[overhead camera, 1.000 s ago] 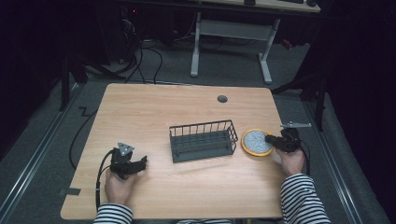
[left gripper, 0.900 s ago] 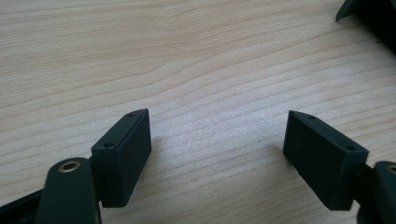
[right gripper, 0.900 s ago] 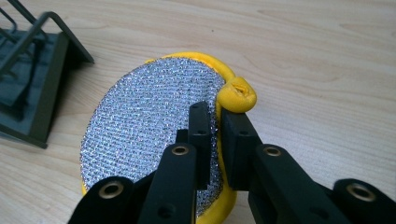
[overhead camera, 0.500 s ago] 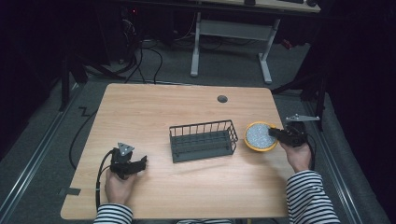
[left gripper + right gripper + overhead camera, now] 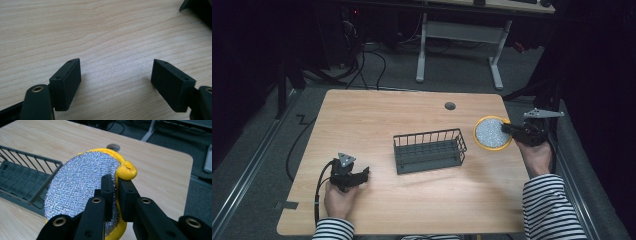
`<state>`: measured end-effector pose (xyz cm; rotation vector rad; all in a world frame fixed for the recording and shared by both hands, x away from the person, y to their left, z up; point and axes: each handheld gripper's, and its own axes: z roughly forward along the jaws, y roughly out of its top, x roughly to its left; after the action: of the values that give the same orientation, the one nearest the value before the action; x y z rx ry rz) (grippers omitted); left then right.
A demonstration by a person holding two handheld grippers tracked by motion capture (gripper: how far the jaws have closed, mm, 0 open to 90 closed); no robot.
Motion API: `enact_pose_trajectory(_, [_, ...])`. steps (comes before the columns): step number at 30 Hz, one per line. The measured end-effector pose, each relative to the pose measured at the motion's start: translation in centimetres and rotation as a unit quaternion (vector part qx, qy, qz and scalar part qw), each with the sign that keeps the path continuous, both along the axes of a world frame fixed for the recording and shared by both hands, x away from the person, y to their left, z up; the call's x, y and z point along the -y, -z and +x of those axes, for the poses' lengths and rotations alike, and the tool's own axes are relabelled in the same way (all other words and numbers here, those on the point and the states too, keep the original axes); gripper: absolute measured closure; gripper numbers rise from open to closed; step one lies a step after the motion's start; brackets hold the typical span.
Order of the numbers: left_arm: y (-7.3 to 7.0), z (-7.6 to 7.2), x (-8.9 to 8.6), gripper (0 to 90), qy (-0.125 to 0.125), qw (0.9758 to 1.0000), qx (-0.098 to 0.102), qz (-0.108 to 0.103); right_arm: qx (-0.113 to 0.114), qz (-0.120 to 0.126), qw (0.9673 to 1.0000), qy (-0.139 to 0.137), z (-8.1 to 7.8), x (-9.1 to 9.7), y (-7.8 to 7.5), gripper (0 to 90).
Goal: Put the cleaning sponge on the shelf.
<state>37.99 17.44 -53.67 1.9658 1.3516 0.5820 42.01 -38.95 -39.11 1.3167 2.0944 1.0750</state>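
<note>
Sponge (image 5: 80,192) pinched at its yellow rim by right tongs (image 5: 115,195).
Held tilted, right of wire basket (image 5: 428,150); left tongs (image 5: 116,85) spread open, resting on surface (image 5: 412,115).

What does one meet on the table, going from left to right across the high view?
Left hand-held gripper → dark wire basket → round yellow scrubbing pad with a silver face → right hand-held gripper, shut on the pad's right edge.
</note>
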Motion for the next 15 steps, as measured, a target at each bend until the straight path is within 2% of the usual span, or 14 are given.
enact_pose_trajectory(7, [0.0, 0.0, 0.0, 24.8, 0.0, 1.0, 0.0, 0.0, 0.015, -0.005, 0.9996, -0.025, 0.6, -1.6, -2.0, 83.2])
enact_pose_trajectory(15, [0.0, 0.0, 0.0, 24.8, 0.0, 1.0, 0.0, 0.0, 0.021, -0.01, 0.9983, -0.053, 1.4, -3.7, -2.7, 83.2])
